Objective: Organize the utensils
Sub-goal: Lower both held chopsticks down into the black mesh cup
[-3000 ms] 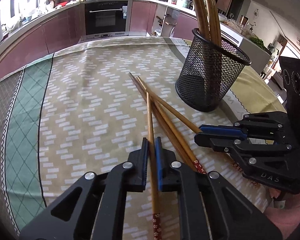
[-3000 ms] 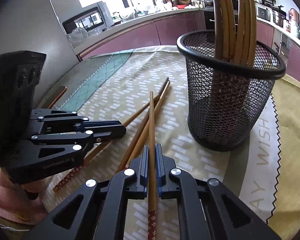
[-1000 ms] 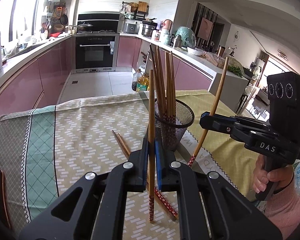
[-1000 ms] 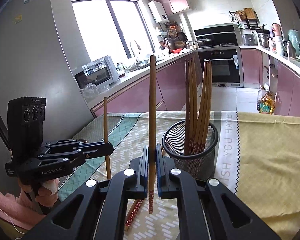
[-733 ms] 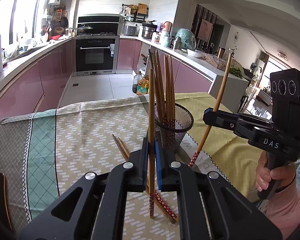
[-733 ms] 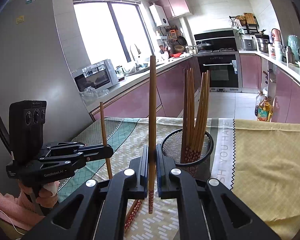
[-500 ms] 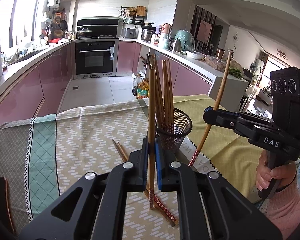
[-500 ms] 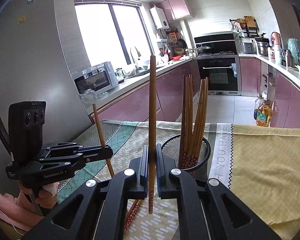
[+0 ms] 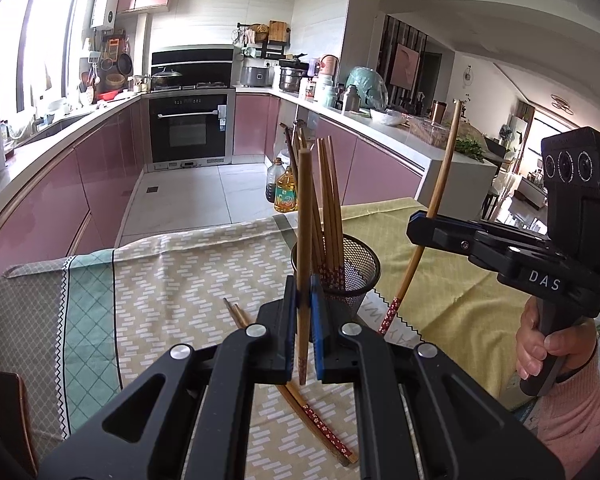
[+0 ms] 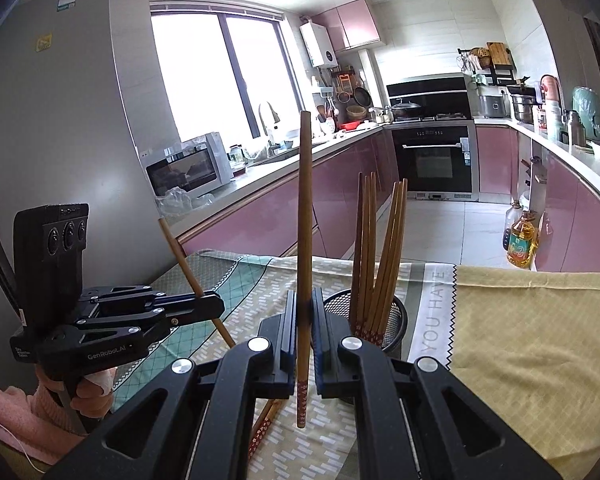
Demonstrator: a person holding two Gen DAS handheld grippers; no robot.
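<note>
My left gripper [image 9: 302, 292] is shut on a wooden chopstick [image 9: 304, 216], held upright above the cloth with its red patterned end down. My right gripper [image 10: 303, 304] is shut on another upright chopstick [image 10: 305, 208]. A black mesh holder [image 9: 360, 276] stands just behind, with several chopsticks [image 9: 329, 208] in it; in the right wrist view the holder [image 10: 398, 320] sits right of my jaws. Two more chopsticks [image 9: 316, 420] lie on the cloth below. Each view shows the other gripper: the right gripper [image 9: 418, 226] at the right, the left gripper [image 10: 216, 306] at the left.
A patterned tablecloth [image 9: 180, 280] in beige, green and yellow covers the table [image 10: 540, 340]. A person's hand [image 9: 540, 352] in a pink sleeve holds the right gripper's handle. A dark chair back [image 9: 10, 412] stands at the table's near left. Kitchen counters and an oven lie beyond.
Three seconds ago both grippers were low on the cloth, shut on chopsticks lying there; now both chopsticks are lifted upright. Over the last second the left one has leaned a little.
</note>
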